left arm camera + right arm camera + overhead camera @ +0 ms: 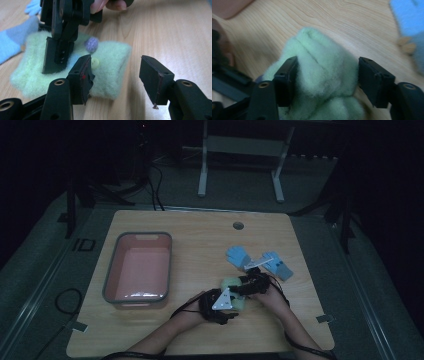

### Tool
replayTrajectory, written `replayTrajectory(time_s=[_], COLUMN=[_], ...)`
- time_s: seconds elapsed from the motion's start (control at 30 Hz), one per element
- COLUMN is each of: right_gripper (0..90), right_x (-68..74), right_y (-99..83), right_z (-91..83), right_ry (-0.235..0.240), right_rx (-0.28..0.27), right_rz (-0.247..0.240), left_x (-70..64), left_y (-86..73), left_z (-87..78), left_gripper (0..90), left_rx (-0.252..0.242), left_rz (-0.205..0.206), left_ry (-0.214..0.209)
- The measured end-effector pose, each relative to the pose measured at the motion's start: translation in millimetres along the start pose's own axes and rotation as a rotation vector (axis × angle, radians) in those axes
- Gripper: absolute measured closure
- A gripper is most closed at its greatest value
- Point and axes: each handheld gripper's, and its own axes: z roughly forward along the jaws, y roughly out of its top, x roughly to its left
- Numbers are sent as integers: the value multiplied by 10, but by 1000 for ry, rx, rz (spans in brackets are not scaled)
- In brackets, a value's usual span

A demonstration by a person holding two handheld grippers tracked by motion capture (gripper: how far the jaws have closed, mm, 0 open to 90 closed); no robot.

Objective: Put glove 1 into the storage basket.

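Both grippers met over a fuzzy pale green cloth (pixel 231 288) near the front of the wooden table (pixel 200 245). Left gripper (pixel 117 75) had its jaws spread wide and empty; the cloth lay just ahead of its near-side jaw and touching it, a bare strip of table in the gap between the jaws. Right gripper (pixel 325 80) stood with its jaws part-open astride a raised fold of the green cloth, wool bulging between the pads, which looked to be touching it on one side at least; I could not tell how firmly it was pinched. From the left gripper view, the right gripper's jaw pressed down into the cloth's top, just behind a small purple pompom (pixel 91 44) and a pale button (pixel 95 62) sewn there. Likely the right one was pinning or gathering the cloth so the left could come in for an edge. Beyond the right gripper lay a pair of blue gloves (pixel 260 262), apart from the cloth. Off to the left gripper's far side sat a pink tub (pixel 112 270) with a grey rim, nothing in it, a probable destination.
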Motion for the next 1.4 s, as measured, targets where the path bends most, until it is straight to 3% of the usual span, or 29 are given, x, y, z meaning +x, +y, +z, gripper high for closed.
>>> replayTrajectory(time_s=[0.07,0.1,0.17,0.27,0.4,0.47,0.5,0.6,0.77,0.87,0.93,1.3,1.4], right_gripper=[385,457,528,574,610,620,639,670,707,711,713,712,712], right_x=[-22,-54,-49,-33,-8,-1,9,23,30,35,46,228,307], right_y=[-15,-40,-51,-43,-24,-25,-29,-29,8,27,79,342,459], right_z=[6,7,9,-2,-7,-7,-11,-21,-55,-64,-77,-121,-150], right_ry=[21,61,72,66,54,52,49,41,53,62,86,113,124], right_rx=[-7,-24,-25,-17,-6,-7,-10,-17,-25,-34,-60,-87,-105], right_rz=[16,35,28,18,10,8,13,20,33,42,66,31,21], left_x=[9,12,7,-19,-63,-35,-7,37,71,86,127,231,278], left_y=[0,-1,-13,-24,-4,11,17,46,104,125,150,238,294], left_z=[3,6,25,65,114,119,117,88,26,-11,-102,-461,-635], left_gripper=[437,437,438,448,535,564,653,736,755,759,760,759,758], left_rx=[4,6,17,41,78,76,69,74,81,89,97,110,112], left_rz=[5,9,23,66,132,109,81,61,35,41,32,23,21], left_ry=[2,4,18,52,118,126,111,98,96,101,103,101,106])
